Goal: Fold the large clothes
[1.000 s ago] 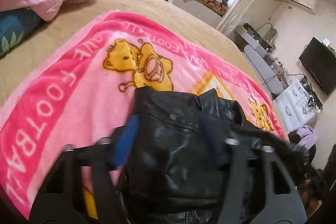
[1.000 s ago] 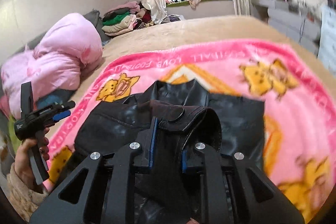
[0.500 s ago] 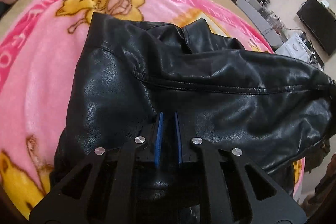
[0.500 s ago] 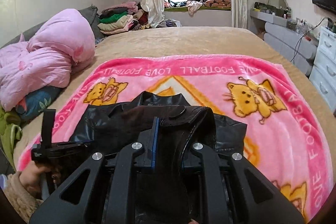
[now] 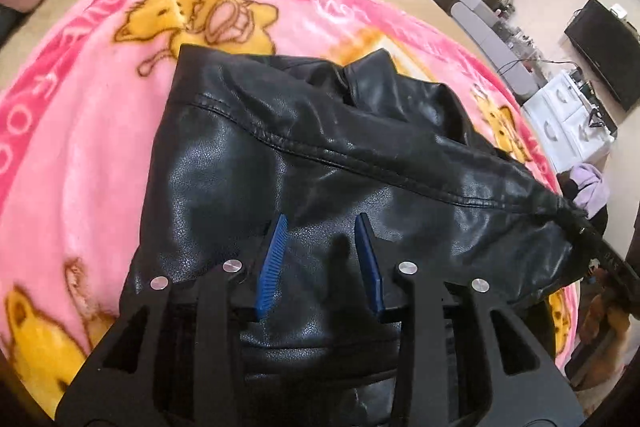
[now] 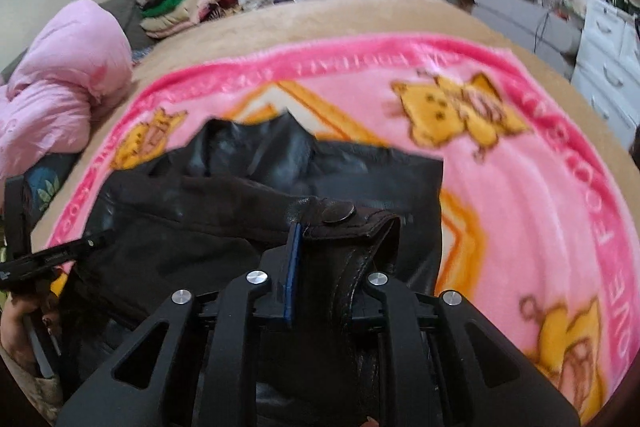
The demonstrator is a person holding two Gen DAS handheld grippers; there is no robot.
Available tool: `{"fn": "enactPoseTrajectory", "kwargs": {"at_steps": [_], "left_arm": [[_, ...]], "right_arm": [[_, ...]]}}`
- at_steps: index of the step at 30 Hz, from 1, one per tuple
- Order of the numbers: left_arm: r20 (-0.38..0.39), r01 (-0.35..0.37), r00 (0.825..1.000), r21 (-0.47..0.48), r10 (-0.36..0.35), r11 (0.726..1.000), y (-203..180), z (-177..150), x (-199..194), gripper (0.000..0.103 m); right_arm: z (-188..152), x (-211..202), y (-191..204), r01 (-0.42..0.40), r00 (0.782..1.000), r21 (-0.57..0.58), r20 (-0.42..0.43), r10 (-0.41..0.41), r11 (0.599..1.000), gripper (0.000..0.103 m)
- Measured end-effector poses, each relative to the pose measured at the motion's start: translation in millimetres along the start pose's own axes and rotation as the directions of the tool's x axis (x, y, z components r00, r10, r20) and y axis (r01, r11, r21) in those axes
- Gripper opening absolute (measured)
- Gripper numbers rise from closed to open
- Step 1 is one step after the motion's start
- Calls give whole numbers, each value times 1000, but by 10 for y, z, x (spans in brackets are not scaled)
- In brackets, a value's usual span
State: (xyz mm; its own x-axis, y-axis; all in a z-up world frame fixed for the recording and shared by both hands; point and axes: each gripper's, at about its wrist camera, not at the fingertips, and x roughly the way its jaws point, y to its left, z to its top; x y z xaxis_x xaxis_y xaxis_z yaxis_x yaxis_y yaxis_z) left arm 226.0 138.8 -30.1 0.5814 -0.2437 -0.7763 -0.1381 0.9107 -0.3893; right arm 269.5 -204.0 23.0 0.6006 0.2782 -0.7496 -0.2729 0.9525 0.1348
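Left wrist view: your left gripper [image 5: 322,251] hangs low over a black leather jacket [image 5: 320,147] with its 2 blue pads [image 5: 272,263] spread apart and nothing between them.
Jacket, left view: it lies on a pink blanket [image 5: 92,131] spread on the bed, collar at the far end, 1 sleeve drawn out toward the right edge.
Right wrist view: your right gripper [image 6: 320,267] is clamped on the cuff [image 6: 352,227], a thick strap end with a round snap, held up above the jacket body.
Jacket, right view: the body [image 6: 248,167] sits near the blanket's [image 6: 520,187] middle; the sleeve runs from your grip across it toward the left.
Other hand: your left hand [image 6: 24,323] shows at the lower left, holding its tool.
Handling: the leather looks heavy, glossy and probably slick, and will likely hold bulky creases rather than flatten.
Where to grip: judge seams, cuff or hem as the firmest holds; smooth panels may slide from the pads.
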Motion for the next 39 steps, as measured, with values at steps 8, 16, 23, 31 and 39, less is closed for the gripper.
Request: {"fn": "enactPoseTrajectory", "kwargs": {"at_steps": [8, 16, 23, 31, 39], "left_arm": [[59, 37, 998, -12, -36, 999, -3, 62, -167, 29], [160, -3, 987, 150, -22, 989, -318, 51, -272, 23], [23, -34, 999, 83, 33, 996, -132, -23, 118, 22], [23, -50, 999, 113, 48, 992, -161, -34, 125, 22], [14, -42, 999, 105, 41, 994, -164, -29, 106, 22]], "right_arm": [[-117, -257, -302, 19, 998, 167, 55, -29, 986, 57], [75, -281, 391, -7, 996, -80, 84, 14, 997, 36], [120, 145, 853, 5, 1000, -187, 12, -2, 982, 37], [2, 780, 479, 65, 984, -77, -163, -77, 995, 37], [-74, 776, 396, 4, 988, -32, -155, -8, 999, 40]]}}
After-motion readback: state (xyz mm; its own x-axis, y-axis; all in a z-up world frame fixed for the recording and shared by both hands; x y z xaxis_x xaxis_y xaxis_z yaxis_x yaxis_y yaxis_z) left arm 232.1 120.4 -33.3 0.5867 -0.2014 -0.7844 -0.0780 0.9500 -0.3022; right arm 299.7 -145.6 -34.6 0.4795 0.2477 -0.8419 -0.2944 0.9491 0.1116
